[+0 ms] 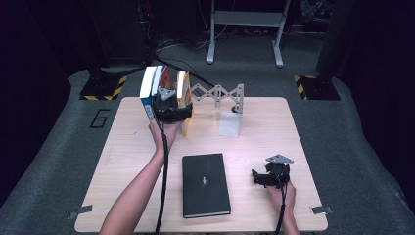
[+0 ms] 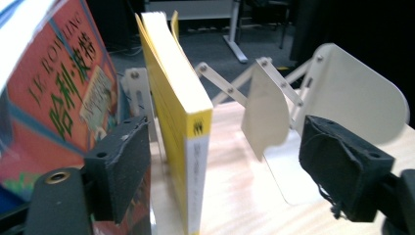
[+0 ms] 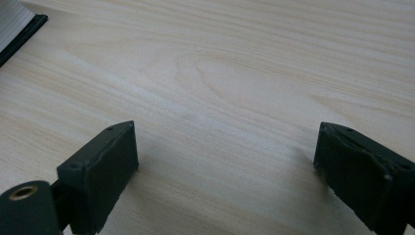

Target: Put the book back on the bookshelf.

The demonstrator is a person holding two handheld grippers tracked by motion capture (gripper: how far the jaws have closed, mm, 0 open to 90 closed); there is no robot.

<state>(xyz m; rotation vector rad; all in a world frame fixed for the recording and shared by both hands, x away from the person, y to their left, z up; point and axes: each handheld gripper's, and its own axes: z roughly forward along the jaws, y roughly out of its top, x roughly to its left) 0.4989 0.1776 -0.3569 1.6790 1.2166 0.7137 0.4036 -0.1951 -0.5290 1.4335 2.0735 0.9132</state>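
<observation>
— Nearest the lens, lower centre of the high view, what's lying flat?

— Black notebook, on the desk, untouched. Going left to right: the left claw sits upper left at the standing books, jaws spread wide around the yellow book, neither pad touching it. The orange Harry Potter book stands just to its left, and the expanding bookend rack stretches to the right.

— And the right claw?

— Lower right, jaws apart over bare wood, holding nothing.

— What could go wrong?

— I'd judge the yellow book is leaning with its pages fanned. If the left pad catches the orange cover while closing, both books could tip, or the claw could pinch only loose pages.
</observation>
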